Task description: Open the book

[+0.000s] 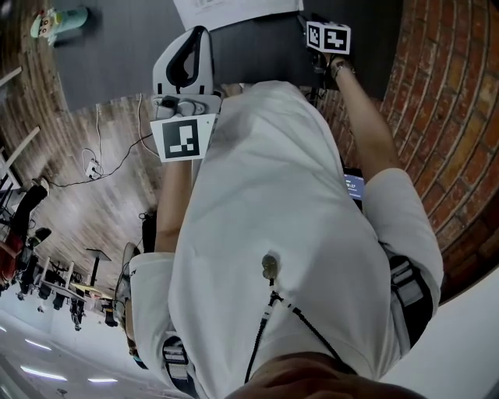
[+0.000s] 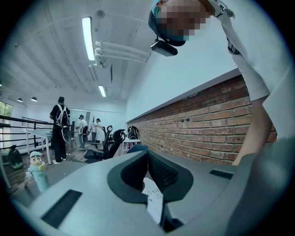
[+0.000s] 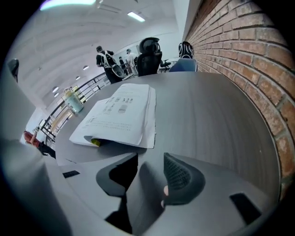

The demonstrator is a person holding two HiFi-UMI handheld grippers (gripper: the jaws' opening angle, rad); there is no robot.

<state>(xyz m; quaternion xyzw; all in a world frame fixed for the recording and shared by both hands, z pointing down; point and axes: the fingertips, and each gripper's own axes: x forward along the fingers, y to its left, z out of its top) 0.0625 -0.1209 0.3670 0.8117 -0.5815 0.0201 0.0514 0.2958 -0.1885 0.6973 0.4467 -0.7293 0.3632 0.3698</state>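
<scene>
The book lies on the dark grey table, white printed pages up, with something yellow showing under its near edge. In the head view it is at the top edge as white pages. My right gripper is open just short of the book, pointing steeply down, with only bare table between its fingers. My left gripper is held level away from the table, facing the room, its fingertips together. A white printed slip shows low between its fingers; whether it is gripped I cannot tell.
A brick wall runs along the table's right side. A small cartoon-figure bottle stands on the table beyond the book's left. People and office chairs are far off in the room. My own white shirt fills most of the head view.
</scene>
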